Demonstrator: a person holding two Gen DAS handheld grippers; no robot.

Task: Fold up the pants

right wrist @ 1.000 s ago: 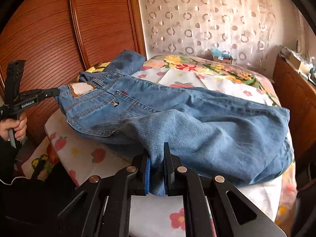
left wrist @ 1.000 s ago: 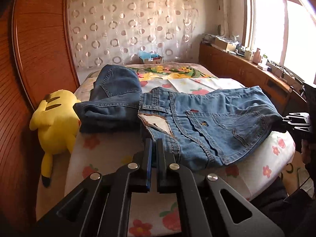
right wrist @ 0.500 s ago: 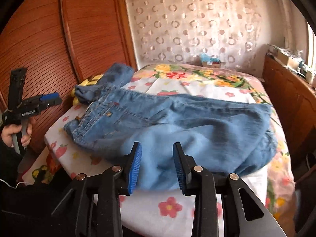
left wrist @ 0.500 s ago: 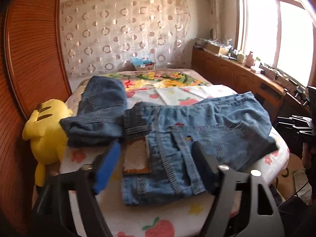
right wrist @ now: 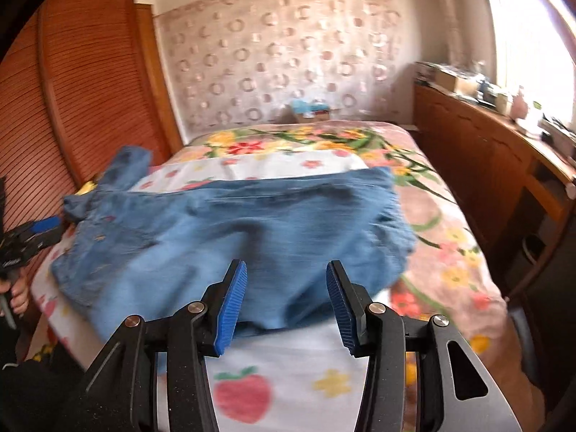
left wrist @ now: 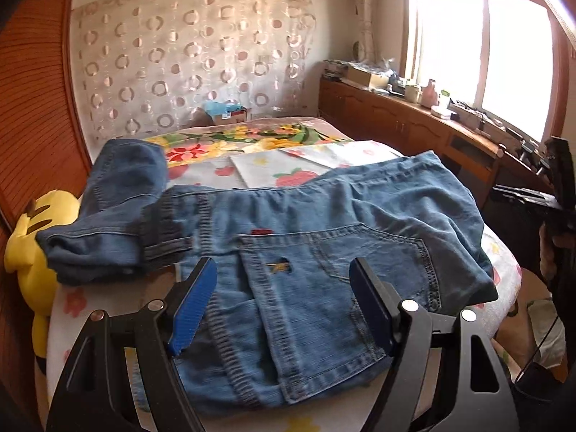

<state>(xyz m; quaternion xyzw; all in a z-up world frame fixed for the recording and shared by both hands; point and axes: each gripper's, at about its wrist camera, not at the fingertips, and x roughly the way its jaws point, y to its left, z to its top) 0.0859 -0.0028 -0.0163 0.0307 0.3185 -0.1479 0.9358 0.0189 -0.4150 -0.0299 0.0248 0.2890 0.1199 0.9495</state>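
Observation:
Blue jeans (left wrist: 316, 237) lie folded across the near end of the bed, waistband and back pockets toward the left wrist camera. My left gripper (left wrist: 284, 302) is open and empty, just above the waistband end. In the right wrist view the same jeans (right wrist: 252, 230) spread across the bed. My right gripper (right wrist: 286, 302) is open and empty, just short of the jeans' near edge. The left gripper also shows in the right wrist view (right wrist: 32, 237), and the right gripper in the left wrist view (left wrist: 532, 198).
A darker folded pair of jeans (left wrist: 115, 208) lies at the bed's left side beside a yellow plush toy (left wrist: 36, 262). The bed (right wrist: 424, 216) has a floral cover. A wooden wardrobe (right wrist: 90, 100) stands left, a cluttered wooden counter (left wrist: 414, 115) under the window right.
Both grippers were shut on the jeans a second ago. They have opened, let the jeans drop flat on the bed, and drawn back slightly.

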